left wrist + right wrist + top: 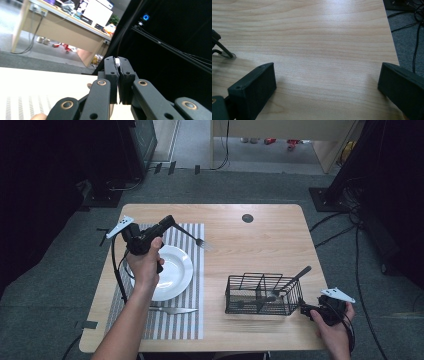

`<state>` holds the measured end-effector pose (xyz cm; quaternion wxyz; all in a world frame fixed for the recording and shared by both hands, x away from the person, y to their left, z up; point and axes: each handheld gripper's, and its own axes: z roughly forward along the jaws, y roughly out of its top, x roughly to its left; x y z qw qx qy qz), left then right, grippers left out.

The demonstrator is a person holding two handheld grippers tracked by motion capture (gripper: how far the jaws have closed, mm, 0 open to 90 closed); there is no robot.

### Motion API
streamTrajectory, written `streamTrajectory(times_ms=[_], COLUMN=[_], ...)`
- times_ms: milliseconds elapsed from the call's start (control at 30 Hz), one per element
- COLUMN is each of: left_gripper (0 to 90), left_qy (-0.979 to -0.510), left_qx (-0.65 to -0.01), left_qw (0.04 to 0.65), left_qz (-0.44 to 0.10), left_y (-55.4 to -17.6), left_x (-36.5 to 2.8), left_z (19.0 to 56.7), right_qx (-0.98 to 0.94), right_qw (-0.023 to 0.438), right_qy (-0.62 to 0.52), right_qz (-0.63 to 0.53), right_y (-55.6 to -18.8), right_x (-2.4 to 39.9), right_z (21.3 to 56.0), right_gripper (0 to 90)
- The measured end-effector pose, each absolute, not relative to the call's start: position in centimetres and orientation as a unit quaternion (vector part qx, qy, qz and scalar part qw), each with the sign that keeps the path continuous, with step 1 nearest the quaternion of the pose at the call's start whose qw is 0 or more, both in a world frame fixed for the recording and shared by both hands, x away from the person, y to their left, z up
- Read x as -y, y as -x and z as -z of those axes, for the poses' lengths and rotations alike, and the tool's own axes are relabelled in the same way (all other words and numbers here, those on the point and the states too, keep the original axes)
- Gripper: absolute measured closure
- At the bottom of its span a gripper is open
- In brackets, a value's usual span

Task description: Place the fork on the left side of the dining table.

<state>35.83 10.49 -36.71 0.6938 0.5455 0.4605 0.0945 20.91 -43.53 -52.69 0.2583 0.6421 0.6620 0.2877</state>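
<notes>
Fork (194, 237) is held in the left gripper (169, 222), whose jaws are closed on the end of its handle, so it hangs in the air over the far right part of the striped placemat (175, 320), beyond the white plate (177, 270). The knife (172, 310) already lies on the mat, at the near side of the plate. In the left gripper view the jaws press together on something pale, probably the handle, but I cannot see it well. The right gripper (306, 309) rests with its jaws wide open beside the wire basket (262, 295), holding nothing. The grip is only on the thin handle end, so the fork may swing or slip out, and it may then strike the plate or land crooked on the mat.
</notes>
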Motion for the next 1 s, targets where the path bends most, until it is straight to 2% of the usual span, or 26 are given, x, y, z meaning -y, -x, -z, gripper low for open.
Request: streamTrajectory(times_ms=[67,100,267,433,1000], left_gripper=[88.7,88.6,88.6,88.7,88.6], left_qy=[-0.542,-0.523,-0.486,-0.457,-0.388], left_qx=[-0.467,-0.484,-0.519,-0.542,-0.603], left_qw=[0.692,0.695,0.695,0.698,0.691], left_qz=[-0.095,-0.093,-0.111,-0.106,-0.091], left_y=[-36.1,-36.5,-37.7,-38.8,-42.4], left_x=[-10.8,-11.3,-12.6,-13.7,-15.5], left_z=[37.0,37.7,39.5,40.9,45.9], right_qx=[-0.662,-0.662,-0.662,-0.662,-0.662], right_qw=[0.259,0.259,0.259,0.258,0.259], right_qy=[-0.642,-0.642,-0.642,-0.642,-0.642], right_qz=[-0.288,-0.288,-0.288,-0.288,-0.288], right_y=[-20.9,-20.9,-20.9,-20.9,-20.9], right_x=[43.5,43.5,43.5,43.5,43.5], right_z=[52.7,52.7,52.7,52.7,52.7], right_gripper=[1.3,1.3,1.3,1.3,1.4])
